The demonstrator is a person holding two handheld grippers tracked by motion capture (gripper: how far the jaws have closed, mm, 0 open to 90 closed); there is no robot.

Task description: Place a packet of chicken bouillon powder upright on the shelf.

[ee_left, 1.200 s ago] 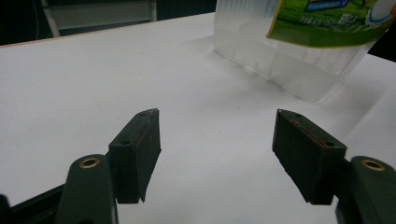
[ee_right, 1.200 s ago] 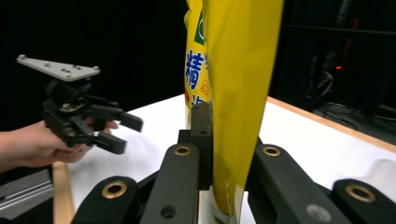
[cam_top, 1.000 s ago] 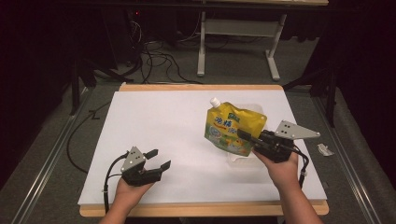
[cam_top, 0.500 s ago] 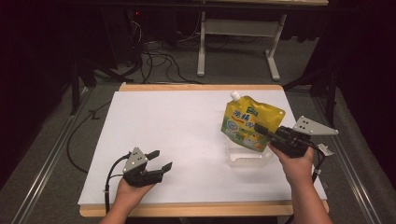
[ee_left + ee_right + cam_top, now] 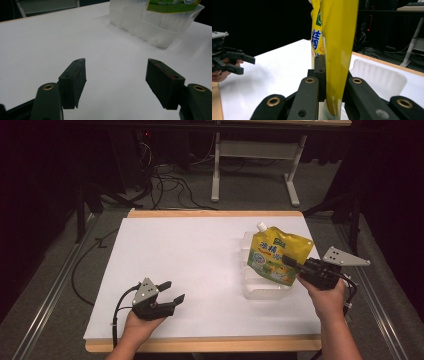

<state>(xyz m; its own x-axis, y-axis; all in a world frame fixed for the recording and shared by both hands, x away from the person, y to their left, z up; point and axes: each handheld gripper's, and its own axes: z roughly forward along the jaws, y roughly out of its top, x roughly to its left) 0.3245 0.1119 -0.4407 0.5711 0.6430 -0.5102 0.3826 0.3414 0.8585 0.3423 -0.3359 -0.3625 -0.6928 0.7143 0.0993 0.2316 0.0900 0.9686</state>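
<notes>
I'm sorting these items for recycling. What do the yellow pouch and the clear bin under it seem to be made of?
The yellow pouch looks like thin flexible plastic film with a glossy printed face: in the right gripper view it flattens between the jaws of the right gripper and catches light. The clear bin looks like rigid translucent plastic, slightly frosted: the table shows dimly through its ribbed walls.

Bright, evenly lit table, dark surroundings; soft shadows, slightly blurry pictures.
</notes>
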